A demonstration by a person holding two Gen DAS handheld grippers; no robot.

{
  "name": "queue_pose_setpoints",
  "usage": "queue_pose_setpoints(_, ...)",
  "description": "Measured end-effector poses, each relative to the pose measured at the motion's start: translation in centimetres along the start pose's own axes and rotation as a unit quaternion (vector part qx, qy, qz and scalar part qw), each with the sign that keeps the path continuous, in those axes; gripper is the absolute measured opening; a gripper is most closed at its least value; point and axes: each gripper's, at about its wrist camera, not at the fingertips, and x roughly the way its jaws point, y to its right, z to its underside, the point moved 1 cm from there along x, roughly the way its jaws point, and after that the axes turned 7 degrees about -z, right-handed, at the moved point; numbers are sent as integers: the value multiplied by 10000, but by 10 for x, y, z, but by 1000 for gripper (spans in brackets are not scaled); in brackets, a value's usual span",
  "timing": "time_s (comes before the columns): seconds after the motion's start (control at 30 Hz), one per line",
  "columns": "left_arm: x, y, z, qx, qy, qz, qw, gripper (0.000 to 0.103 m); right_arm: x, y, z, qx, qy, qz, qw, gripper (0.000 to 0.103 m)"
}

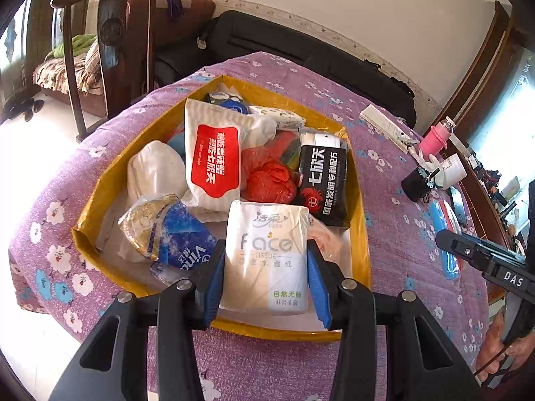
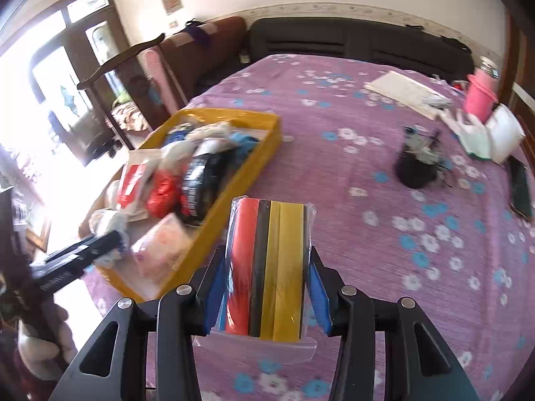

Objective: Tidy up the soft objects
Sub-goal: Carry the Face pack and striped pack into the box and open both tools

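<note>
A: How many packs are held?
B: Two. The left gripper [image 1: 265,269] clamps one tissue pack [image 1: 265,254] over the yellow tray's [image 1: 362,234] near edge; the right gripper [image 2: 267,287] clamps one striped sponge pack [image 2: 267,267] above the bed [image 2: 384,234].

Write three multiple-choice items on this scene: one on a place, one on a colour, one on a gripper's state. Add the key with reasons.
1. Where does the black mug stand?
A. in the yellow tray
B. on the purple flowered cloth, apart from the tray
C. on the chair

2. What colour is the tray that holds the soft packs?
A. yellow
B. green
C. white

3. What is the left gripper doing?
A. standing open over nothing
B. clamped on the white Face tissue pack
C. clamped on the striped sponge pack

Key: B, the mug sits on the cloth right of the tray; A, its walls are yellow; B, both blue pads press the tissue pack.
</note>
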Motion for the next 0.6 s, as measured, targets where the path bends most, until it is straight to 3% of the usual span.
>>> queue_pose_setpoints(0.2,18,4,4,182,-65,-165,9997,46,23,-29,-12,-214,-122,-180,9995,49)
queue_pose_setpoints(0.27,16,5,4,217,16,-208,9995,53,31,-37,-16,-274,-167,-242,9992,49)
queue_pose_setpoints(0.43,-9,-5,3,-10,416,90,9991,72,51,-54,-26,-383,-319,-434,9978,49)
queue_pose_setpoints(0.6,-27,-10,2,38,632,5,9980,77,80,-70,-37,-495,-538,-544,9958,49)
